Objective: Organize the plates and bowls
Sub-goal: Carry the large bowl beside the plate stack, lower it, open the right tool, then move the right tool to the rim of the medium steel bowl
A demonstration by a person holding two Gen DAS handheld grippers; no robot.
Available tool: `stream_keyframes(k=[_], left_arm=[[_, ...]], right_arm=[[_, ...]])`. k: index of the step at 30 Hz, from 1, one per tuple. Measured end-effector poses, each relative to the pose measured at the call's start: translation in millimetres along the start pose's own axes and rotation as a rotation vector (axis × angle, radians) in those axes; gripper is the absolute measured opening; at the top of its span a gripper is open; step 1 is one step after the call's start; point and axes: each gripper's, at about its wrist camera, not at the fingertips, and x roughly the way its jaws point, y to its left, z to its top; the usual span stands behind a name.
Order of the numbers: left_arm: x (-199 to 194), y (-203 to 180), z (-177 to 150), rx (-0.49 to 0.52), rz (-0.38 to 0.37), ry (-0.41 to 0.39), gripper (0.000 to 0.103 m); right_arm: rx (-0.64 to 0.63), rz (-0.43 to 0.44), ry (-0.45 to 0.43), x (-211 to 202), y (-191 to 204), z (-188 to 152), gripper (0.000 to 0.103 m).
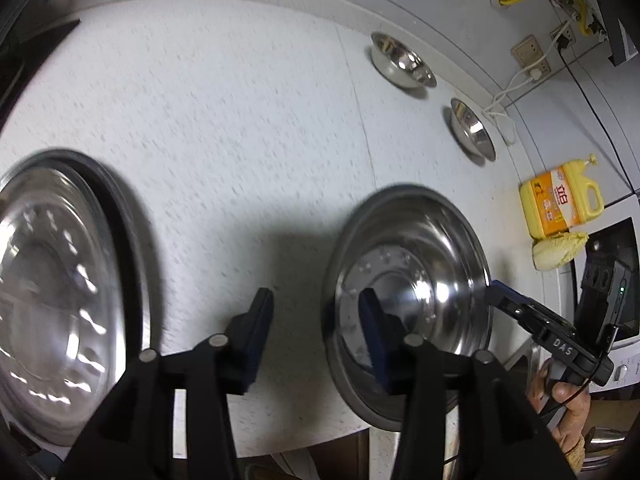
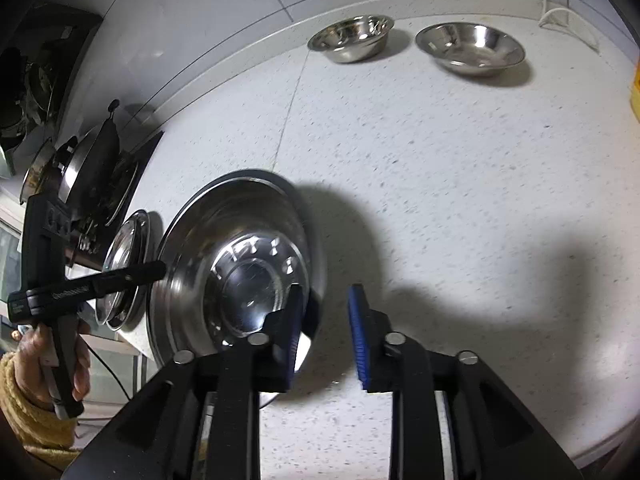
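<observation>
Now both tongs, left (image 1: 316,312) and right (image 2: 326,332), stand apart astride one steel plate's (image 2: 240,264) rim (opposite edges) on the table (image 2: 440,200)

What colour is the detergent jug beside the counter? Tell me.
Yellow, with an orange-and-white label; the detergent jug shows best in the left wrist view.

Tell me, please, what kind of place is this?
Most likely a home kitchen: a speckled countertop holding steel bowls, a yellow detergent bottle by the tiled wall, and a stove with pans.
</observation>
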Motion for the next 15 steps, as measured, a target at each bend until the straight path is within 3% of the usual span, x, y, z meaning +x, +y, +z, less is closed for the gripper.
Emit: stream_keyframes(k=[7,11,15], left_arm=[[-16,0,25,-0.007,0.008,-0.048,0.045],[-10,-9,45,-0.019,-0.037,-0.031,0.045],[3,-26,70,-0.014,-0.077,-0.002,0.045]], right_arm=[[0.039,-0.048,-0.057,-20,-26,16,0.031],[0.056,-0.081,-0.098,-35,-44,33,0.033],[0.047,-0.133,-0.122,-46,-58,55,0.043]])
